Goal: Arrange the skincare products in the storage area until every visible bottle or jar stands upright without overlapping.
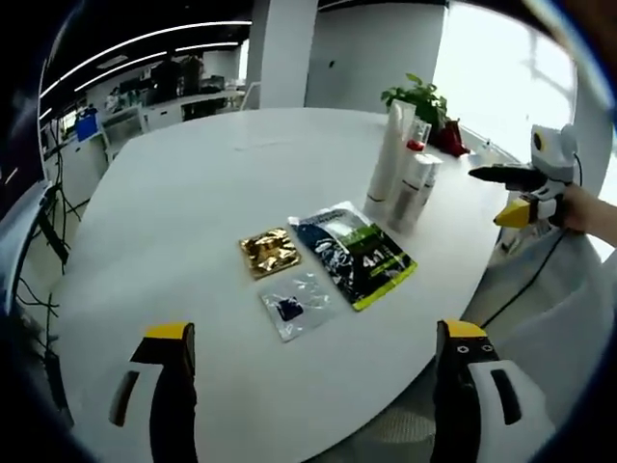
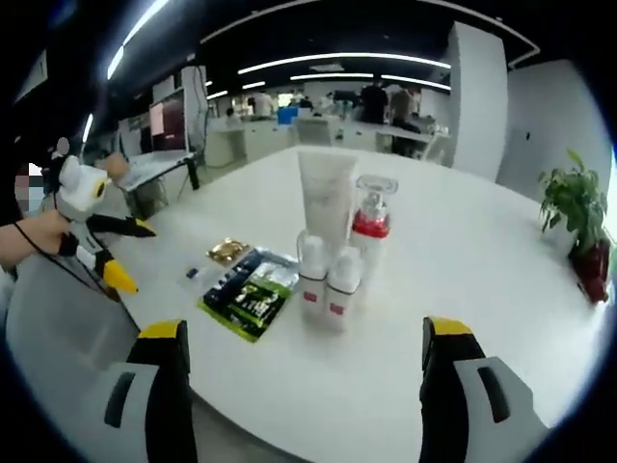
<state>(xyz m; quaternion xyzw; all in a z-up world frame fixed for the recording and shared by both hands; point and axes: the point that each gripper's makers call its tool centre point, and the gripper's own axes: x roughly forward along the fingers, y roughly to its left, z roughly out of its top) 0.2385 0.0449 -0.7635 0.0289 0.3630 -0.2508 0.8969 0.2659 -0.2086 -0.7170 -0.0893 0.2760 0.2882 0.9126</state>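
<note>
White tabletop [image 2: 463,289] is carrying 4 upright skincare containers [image 2: 333,260] clustered beside 3 flat sachets [image 1: 328,256]. Both the right gripper [image 2: 304,386] and the left gripper [image 1: 313,386] are hovering wide open, holding nothing. The cluster is sitting straight ahead of the right gripper, probably the nearer one.

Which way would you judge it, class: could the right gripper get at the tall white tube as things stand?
Probably yes, though not straight on. The right gripper is open and faces the cluster, but two small white bottles stand in front of the tall white tube. Its upper part rises clear above them, so a higher approach looks free.
</note>
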